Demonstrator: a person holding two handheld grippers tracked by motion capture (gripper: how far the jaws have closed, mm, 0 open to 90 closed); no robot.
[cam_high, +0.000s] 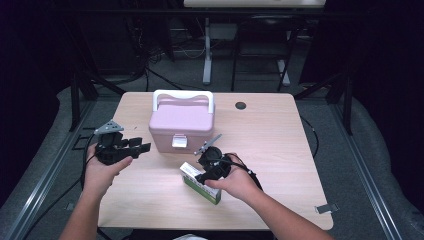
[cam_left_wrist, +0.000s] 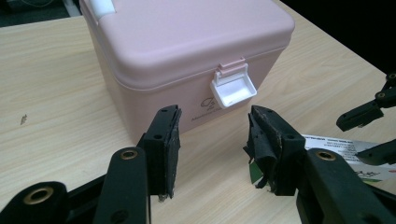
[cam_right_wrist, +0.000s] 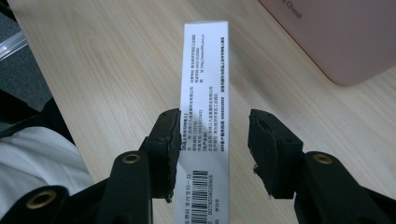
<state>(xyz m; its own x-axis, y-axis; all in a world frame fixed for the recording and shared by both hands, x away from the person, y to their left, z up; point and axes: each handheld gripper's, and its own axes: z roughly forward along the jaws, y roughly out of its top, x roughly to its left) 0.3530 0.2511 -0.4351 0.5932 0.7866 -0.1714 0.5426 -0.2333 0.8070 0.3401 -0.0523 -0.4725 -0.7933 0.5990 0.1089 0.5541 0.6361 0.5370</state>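
Wooden table (cam_high: 280, 135), right tongs (cam_right_wrist: 214, 149) spread astride carton (cam_right_wrist: 203, 84) (untouched), left tongs (cam_left_wrist: 212, 149) spread.

small white-and-green carton (cam_high: 199, 182) lies on wooden table near front edge, long side up, printed text and barcode on white face (cam_right_wrist: 201, 116). pink lidded case (cam_high: 181, 125) stands just behind, white latch (cam_left_wrist: 233, 88) flipped up, white handle upright.
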